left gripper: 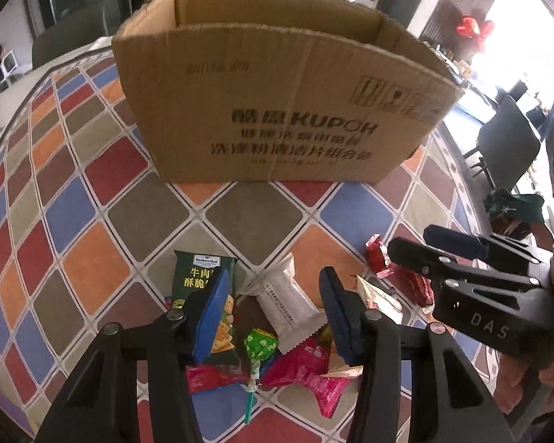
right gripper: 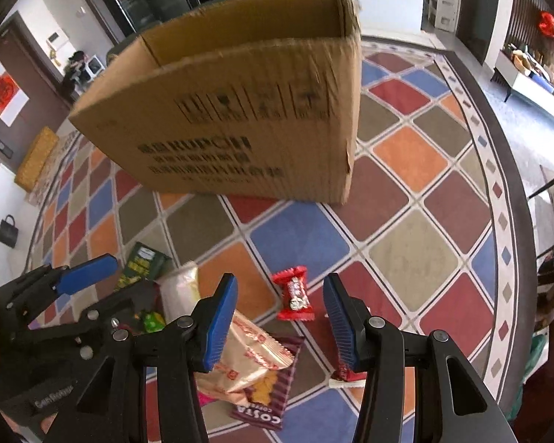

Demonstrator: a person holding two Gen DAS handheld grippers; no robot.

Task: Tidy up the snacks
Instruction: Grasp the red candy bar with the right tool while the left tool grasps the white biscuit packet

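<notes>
Nearby, the left gripper hangs parted above a white snack packet; the right gripper, also parted and empty, frames a small red wrapped candy. Farther off stands the open brown cardboard box.

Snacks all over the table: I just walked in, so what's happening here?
A person holds a gripper in each hand above a snack pile in front of an open cardboard box. The left gripper hangs open over a white packet and a lollipop. The right gripper is open near a red candy. Nothing is held.
</notes>
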